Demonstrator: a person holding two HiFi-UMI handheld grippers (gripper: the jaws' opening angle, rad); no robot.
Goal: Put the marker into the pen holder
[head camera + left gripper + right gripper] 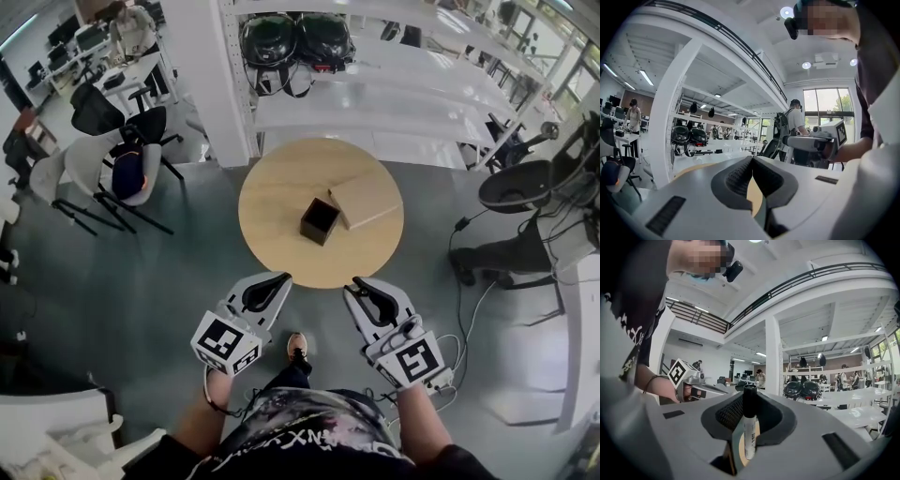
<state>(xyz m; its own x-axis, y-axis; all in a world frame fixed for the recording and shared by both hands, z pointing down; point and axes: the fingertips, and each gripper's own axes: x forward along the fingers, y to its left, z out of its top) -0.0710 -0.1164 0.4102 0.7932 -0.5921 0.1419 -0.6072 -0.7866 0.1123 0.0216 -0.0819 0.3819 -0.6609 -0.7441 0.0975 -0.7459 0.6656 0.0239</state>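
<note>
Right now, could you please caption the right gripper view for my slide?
Right claw holding a white marker with a black cap.

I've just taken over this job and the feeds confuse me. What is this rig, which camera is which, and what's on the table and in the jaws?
There is no robot arm: a person holds a two-jaw gripper in each hand. The head view looks down from the person's head onto a round wooden table, which carries a black open pen holder with a flat cardboard box beside it. The other two cameras ride on the grippers and look along their jaws. The left gripper is shut and empty. The right gripper clamps a white marker with a black cap.
</note>
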